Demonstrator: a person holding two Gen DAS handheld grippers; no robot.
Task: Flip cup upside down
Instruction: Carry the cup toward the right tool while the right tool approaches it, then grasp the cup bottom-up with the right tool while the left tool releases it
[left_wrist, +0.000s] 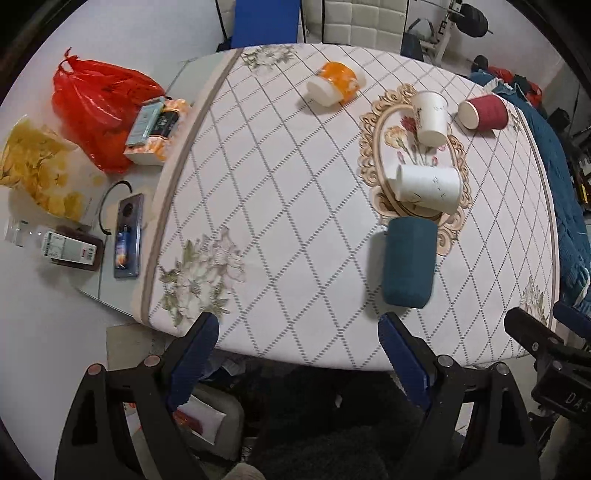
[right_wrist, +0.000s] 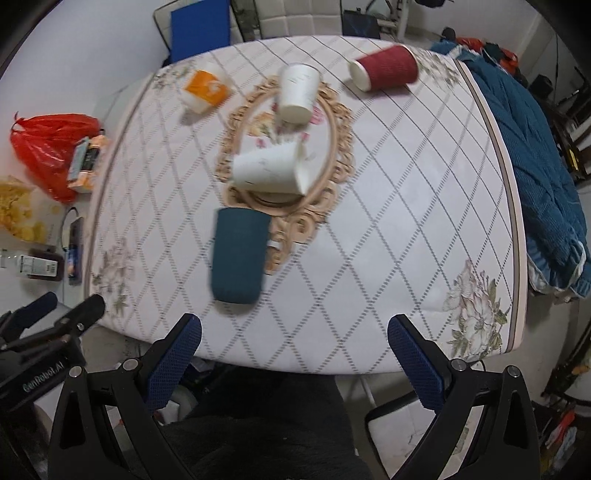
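Several cups lie on their sides on the patterned tablecloth (left_wrist: 280, 192). A dark teal cup (left_wrist: 408, 260) lies nearest; it also shows in the right wrist view (right_wrist: 239, 254). Behind it lie two white paper cups (left_wrist: 428, 186) (left_wrist: 430, 118), a red ribbed cup (left_wrist: 484, 110) and an orange-and-white cup (left_wrist: 338, 83). My left gripper (left_wrist: 299, 332) is open and empty at the table's near edge, left of the teal cup. My right gripper (right_wrist: 295, 336) is open and empty, below and right of the teal cup.
A red plastic bag (left_wrist: 96, 107), boxes (left_wrist: 155, 129), a snack bag (left_wrist: 37, 170), a bottle (left_wrist: 55, 245) and a phone (left_wrist: 128, 236) lie left of the cloth. A blue quilt (right_wrist: 543, 177) hangs at the right edge. Chairs (left_wrist: 354, 20) stand behind the table.
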